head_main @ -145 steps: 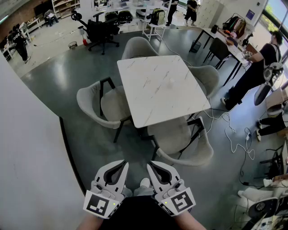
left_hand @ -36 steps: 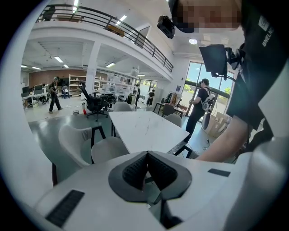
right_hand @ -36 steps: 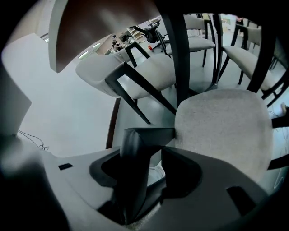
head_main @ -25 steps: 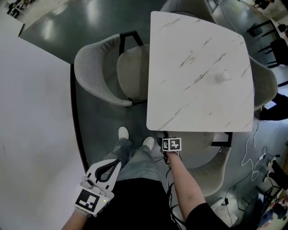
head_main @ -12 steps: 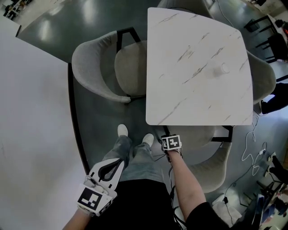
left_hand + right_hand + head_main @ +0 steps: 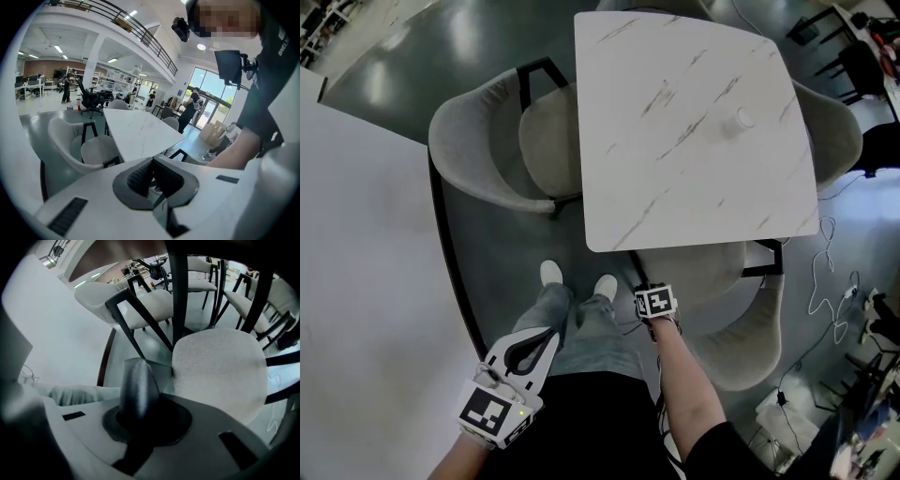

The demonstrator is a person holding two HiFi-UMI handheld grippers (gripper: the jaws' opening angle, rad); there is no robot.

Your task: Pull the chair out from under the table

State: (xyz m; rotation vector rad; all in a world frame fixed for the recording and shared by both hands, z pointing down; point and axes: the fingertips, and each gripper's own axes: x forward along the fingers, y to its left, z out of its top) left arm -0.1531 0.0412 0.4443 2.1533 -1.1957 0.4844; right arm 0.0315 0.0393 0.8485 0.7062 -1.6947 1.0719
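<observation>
The chair (image 6: 741,349), lower right in the head view, is a pale grey tub shell with a round cushion and black legs, its seat partly under the white marbled table (image 6: 694,122). The right gripper (image 6: 140,380) has just closed, pinching its rim. The left gripper (image 6: 151,165) is pressed together, empty.

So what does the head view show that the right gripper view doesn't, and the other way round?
Only the head view: the white table top with a small white object on it, the person's white shoes, and the left tongs held low beside the leg.
Only the right gripper view: dark legs seen from under the table, and the right tongs up close; they have just been closing and seem clamped on the edge of the chair.
Both: that chair, partly under the table, and a second chair beside the white wall.
</observation>
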